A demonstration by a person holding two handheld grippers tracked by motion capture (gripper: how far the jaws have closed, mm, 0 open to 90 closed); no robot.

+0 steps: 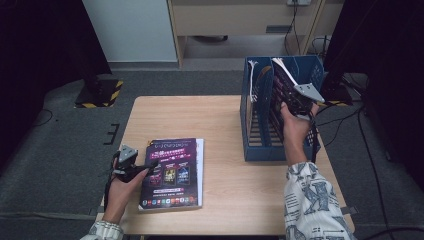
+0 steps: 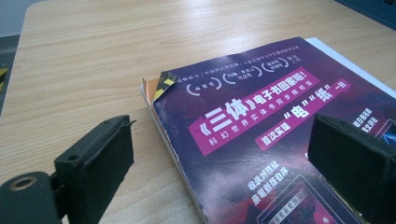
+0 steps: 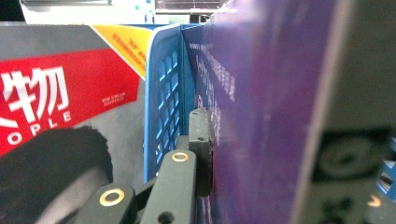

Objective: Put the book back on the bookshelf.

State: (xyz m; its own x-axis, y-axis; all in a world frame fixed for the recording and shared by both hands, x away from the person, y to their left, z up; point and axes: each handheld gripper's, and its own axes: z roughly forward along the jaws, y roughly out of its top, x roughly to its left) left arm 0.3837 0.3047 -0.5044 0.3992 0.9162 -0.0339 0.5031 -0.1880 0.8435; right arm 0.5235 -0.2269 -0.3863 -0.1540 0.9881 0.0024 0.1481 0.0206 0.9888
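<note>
Light wooden table (image 1: 225,125) takes up the centre of the high view, dark grey carpet around it.

Blue slotted plastic file rack (image 1: 257,117), upper right of the table, stands upright with dividers forming compartments. In the right gripper view a red-and-grey magazine (image 3: 56,88) already stands in the compartment left of a blue divider wall (image 3: 166,102).

Purple-covered magazine (image 1: 286,92), held nearly on edge and tilted, its lower part between the rack's walls at the right; which compartment exactly, cannot tell. Upright hold suits sliding it down into a slot. Judged: filing in progress, magazine only partly in.

Second purple glossy magazine with pink title band (image 1: 172,172), lower left of the table, lies flat, cover up, one top corner curled (image 2: 163,84). Likely next to be filed.

Right gripper (image 1: 295,107): jaws clamped narrow on the purple magazine's edge, one black jaw pressed flat against the cover in its own view.

Left gripper (image 1: 145,167): jaws spread wide, straddling the flat magazine's left edge at table level, gripping nothing. Placed as if ready to pinch that edge.
</note>
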